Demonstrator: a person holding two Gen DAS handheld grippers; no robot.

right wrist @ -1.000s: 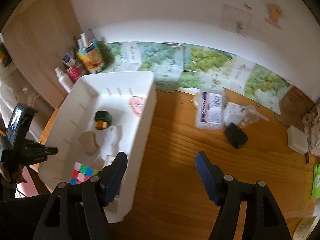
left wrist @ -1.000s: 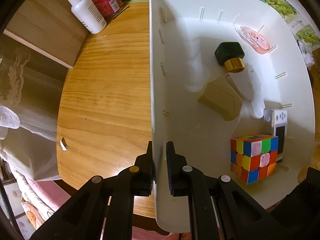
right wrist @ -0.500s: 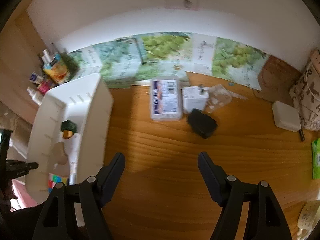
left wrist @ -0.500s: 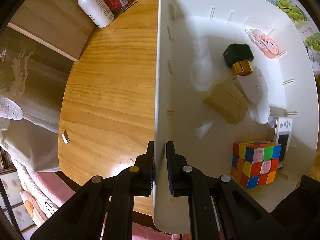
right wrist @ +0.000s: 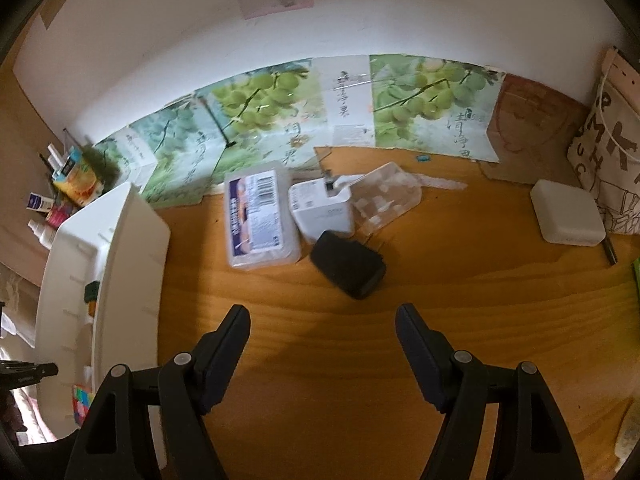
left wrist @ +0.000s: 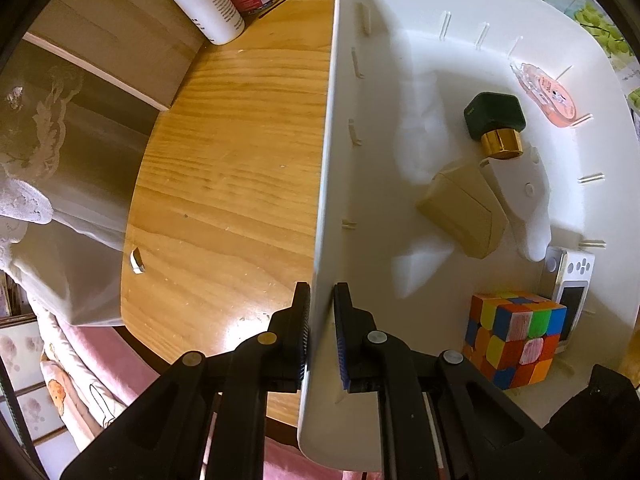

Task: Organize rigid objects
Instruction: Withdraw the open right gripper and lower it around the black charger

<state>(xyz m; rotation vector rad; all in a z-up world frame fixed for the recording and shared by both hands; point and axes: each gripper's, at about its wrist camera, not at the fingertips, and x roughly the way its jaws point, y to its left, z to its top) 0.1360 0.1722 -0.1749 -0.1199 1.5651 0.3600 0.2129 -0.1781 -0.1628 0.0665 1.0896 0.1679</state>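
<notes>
Left wrist view: the left gripper [left wrist: 321, 328] is clamping the near wall of the white bin [left wrist: 324, 200], one finger on each side. Inside the bin are lying a colour cube [left wrist: 516, 336], a tan box [left wrist: 464, 212] and a dark green bottle [left wrist: 495, 116]. The right gripper [right wrist: 322, 348] is hanging wide open, holding nothing, above the wooden table [right wrist: 460, 300], with a black case [right wrist: 347, 264] and a labelled plastic box [right wrist: 260, 220] lying beyond it.
</notes>
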